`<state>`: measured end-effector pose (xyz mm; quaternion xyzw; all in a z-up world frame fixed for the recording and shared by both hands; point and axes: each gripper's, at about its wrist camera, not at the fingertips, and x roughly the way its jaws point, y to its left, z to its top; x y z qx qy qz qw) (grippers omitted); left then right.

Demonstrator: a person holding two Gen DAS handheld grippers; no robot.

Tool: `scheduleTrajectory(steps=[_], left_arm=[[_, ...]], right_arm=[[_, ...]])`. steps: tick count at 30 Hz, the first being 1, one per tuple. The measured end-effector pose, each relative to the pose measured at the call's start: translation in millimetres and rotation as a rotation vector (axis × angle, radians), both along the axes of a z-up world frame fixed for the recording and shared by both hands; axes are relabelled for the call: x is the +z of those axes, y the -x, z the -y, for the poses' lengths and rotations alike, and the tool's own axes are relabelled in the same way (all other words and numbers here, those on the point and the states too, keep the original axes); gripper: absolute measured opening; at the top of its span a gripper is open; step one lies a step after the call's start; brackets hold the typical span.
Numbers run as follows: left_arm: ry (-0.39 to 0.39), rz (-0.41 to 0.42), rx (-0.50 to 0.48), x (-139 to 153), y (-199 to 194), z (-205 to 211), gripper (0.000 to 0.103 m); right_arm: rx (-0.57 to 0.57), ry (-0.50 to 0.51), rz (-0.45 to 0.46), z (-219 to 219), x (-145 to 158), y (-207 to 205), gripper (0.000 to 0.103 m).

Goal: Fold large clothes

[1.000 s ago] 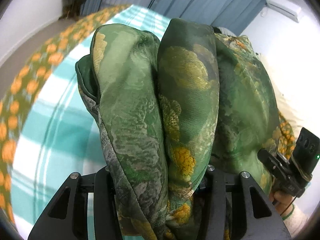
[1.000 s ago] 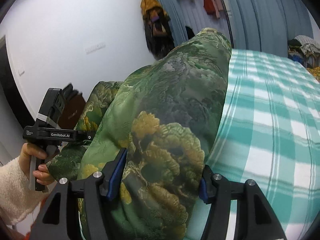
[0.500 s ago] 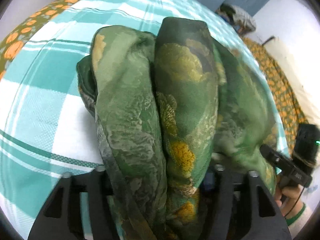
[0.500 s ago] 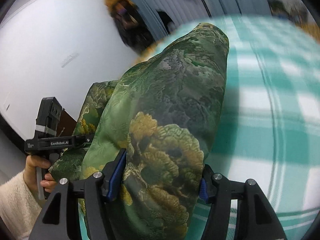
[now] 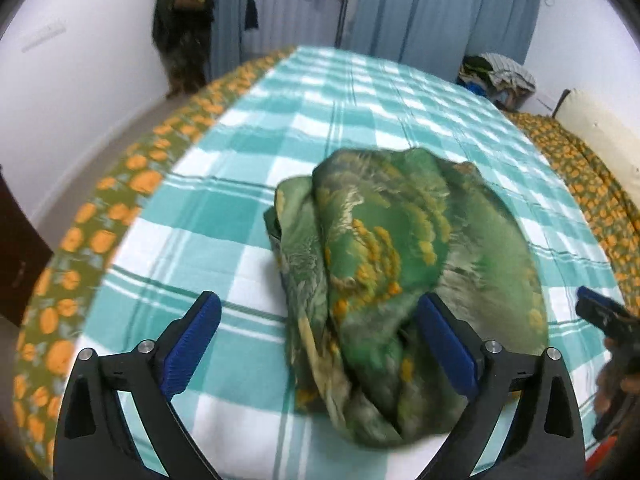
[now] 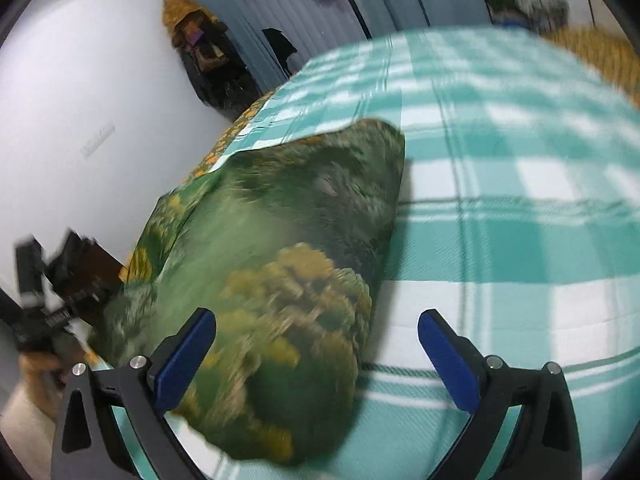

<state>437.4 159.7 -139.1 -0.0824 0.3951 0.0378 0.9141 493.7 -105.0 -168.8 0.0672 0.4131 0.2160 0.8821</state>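
A green garment with yellow floral print (image 5: 400, 264) lies bunched in a folded heap on the teal-and-white checked bedspread (image 5: 224, 208). My left gripper (image 5: 320, 344) is open; its blue pads stand wide on either side of the heap's near end, not gripping it. My right gripper (image 6: 316, 356) is also open, with the garment (image 6: 280, 264) lying between and past its left pad. Each gripper shows at the edge of the other's view: the right gripper (image 5: 608, 316) and the left gripper (image 6: 52, 280).
An orange-flowered sheet (image 5: 100, 220) borders the bed on the left and right. Blue curtains (image 5: 432, 12) and hanging clothes stand at the back wall. A pile of clothes (image 5: 496, 76) sits at the bed's far right corner. A cream pillow (image 5: 600, 136) lies at right.
Both grippers held the garment lifted before. Now both have opened and let it go, and it lies on the bedspread. Both grippers have pulled back a little.
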Motion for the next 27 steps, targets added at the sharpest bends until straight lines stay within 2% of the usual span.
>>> scheduleTrajectory(steps=[3,7,14,19,27], left_arm=[[-0.06,0.043,0.02,16,17,4,0.101],[-0.134,0.108,0.049,42,52,19,0.102],[-0.142,0.166,0.087,63,91,38,0.102],[-0.151,0.154,0.058,57,123,60,0.103],[-0.141,0.101,0.035,46,152,83,0.103]], right_arm=[[0.002,0.115,0.089,-6,23,37,0.103],[0.0,0.187,0.162,0,46,78,0.103],[-0.057,0.235,0.214,4,74,126,0.103],[-0.087,0.251,0.235,4,79,149,0.103],[-0.156,0.298,0.217,6,80,181,0.103]])
